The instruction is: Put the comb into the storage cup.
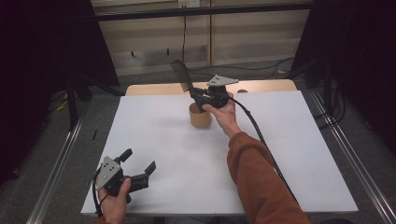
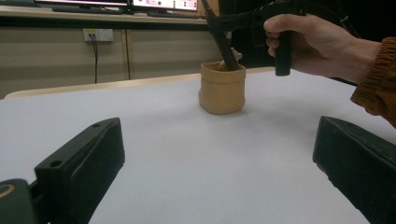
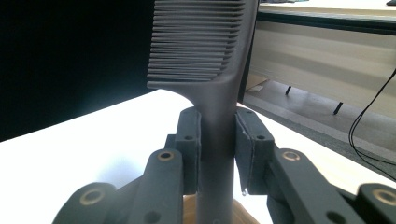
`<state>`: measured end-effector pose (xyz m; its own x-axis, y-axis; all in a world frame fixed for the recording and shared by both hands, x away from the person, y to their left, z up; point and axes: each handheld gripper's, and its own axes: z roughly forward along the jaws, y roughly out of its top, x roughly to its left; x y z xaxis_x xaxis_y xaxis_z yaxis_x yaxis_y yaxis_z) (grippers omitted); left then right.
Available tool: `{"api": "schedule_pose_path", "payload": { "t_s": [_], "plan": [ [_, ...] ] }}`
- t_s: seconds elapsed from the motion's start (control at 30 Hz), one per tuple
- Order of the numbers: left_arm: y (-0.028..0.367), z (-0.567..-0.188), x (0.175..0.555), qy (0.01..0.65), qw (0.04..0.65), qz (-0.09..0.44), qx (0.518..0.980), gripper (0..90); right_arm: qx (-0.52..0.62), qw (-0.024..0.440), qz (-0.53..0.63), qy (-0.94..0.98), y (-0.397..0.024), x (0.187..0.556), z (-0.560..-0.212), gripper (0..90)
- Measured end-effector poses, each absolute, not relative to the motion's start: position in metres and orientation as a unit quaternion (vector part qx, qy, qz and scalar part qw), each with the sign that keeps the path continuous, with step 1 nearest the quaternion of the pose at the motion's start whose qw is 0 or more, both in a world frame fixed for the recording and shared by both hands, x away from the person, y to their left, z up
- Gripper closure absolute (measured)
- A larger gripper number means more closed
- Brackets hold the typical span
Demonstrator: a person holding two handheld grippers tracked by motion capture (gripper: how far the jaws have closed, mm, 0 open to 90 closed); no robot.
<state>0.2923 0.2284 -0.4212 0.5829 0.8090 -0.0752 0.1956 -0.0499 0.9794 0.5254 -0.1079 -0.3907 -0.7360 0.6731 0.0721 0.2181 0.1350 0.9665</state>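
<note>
While the right hand-held gripper pinches the handle of a dark grey plastic comb between its jaws, the comb stands nearly upright with its lower end inside the small tan soft-sided cup, which sits near the far middle of the white tabletop. In the right gripper view the comb rises straight between the two pads, teeth to the left, and both pads press flat against its handle. Seen from the left gripper view, the cup stands upright with the comb's handle leaning into its mouth.

By my reading, the step in hand is the placing of the comb in the cup, or else its lifting out; the pictures alone do not settle which. If placing, the next move calls for lowering until the handle bears on the cup's bottom, then spreading the jaws gently, since the soft cup looks light and could tip under a tall, top-heavy comb.

The left hand-held gripper rests at the near left of the tabletop, well apart from the cup, jaws spread and empty.
</note>
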Motion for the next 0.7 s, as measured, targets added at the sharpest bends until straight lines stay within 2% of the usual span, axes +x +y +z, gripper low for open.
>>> {"api": "schedule_pose_path", "payload": {
  "t_s": [0.7],
  "plan": [
    [0.2289, -0.4206, 0.2922, 0.372, 0.579, 0.265, 0.675, 2.3, 0.308, 0.208, 0.582, 0.724, -0.1102, 0.5187, -0.3958, 72.8]
  ]
}}
